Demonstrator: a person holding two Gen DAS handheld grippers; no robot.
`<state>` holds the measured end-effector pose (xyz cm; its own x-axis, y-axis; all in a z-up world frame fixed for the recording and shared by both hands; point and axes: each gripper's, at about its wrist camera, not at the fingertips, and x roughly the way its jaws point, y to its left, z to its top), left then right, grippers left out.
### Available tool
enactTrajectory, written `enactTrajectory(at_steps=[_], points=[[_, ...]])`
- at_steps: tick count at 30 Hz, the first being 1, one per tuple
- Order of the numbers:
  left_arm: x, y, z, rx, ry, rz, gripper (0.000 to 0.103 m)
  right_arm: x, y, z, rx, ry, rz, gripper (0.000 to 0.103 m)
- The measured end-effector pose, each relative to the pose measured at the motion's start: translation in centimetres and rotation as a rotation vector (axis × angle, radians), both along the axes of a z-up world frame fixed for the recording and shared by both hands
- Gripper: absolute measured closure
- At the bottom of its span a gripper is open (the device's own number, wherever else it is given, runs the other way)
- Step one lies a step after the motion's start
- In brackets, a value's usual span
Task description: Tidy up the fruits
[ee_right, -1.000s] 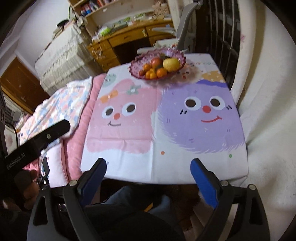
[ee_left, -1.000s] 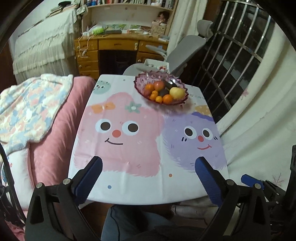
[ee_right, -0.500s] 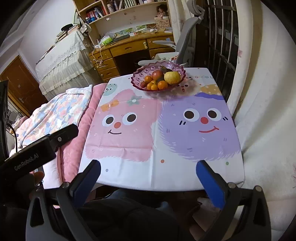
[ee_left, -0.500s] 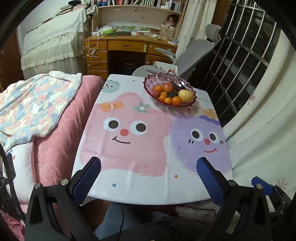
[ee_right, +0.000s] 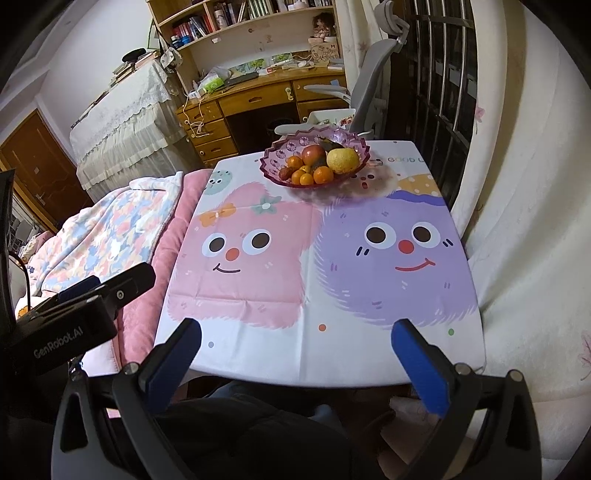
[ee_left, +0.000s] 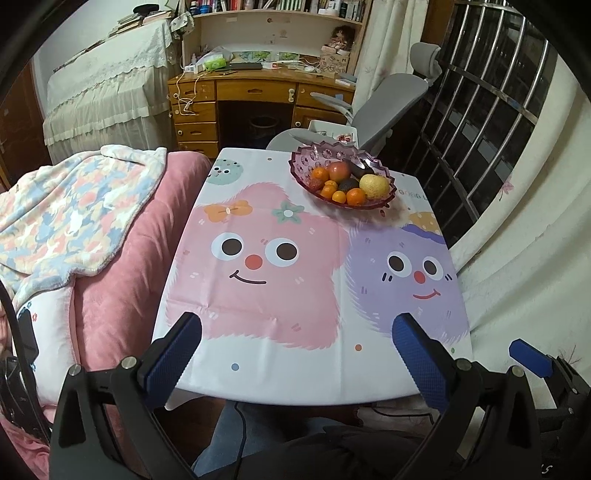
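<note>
1. A wooden desk [ee_left: 258, 92] with drawers stands at the far wall, and a shelf of books [ee_right: 236, 18] sits above it.
2. A grey chair [ee_left: 384, 107] is by the desk.
3. Metal window bars [ee_left: 491, 110] are on the right.
4. A pink bed [ee_left: 122, 251] is on the left.

Pink-and-purple cartoon-face tablecloth [ee_left: 295, 295], translucent purple bowl [ee_left: 301, 162], orange tangerines [ee_left: 355, 196], yellow pear [ee_left: 375, 185]

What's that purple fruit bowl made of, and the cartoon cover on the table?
Fruit bowl: probably clear tinted plastic or glass; light passes through its glossy, patterned scalloped rim. Table cover: likely thin printed plastic or coated fabric; smooth, faintly shiny, with fold creases.
</note>
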<state>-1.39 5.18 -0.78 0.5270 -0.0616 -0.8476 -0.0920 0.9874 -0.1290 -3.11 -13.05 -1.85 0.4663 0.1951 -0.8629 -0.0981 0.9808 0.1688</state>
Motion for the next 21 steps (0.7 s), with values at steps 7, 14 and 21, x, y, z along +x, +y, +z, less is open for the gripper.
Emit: enactTrajectory(at_steps=[7,14,21], points=[[-0.3,-0.9,0.1,0.02,-0.002,-0.017,0.0,-0.1,-0.1,0.0,0.0,0.006,0.002,0.0],[-0.5,-1.3,0.1,0.026,-0.004,-0.018,0.0,-0.4,-0.6,0.0,0.002,0.011,0.0,0.0],[-0.6,-1.4,0.1,0.03,-0.002,-0.018,0.0,-0.6,-0.9,-0.1,0.001,0.014,-0.002,0.0]])
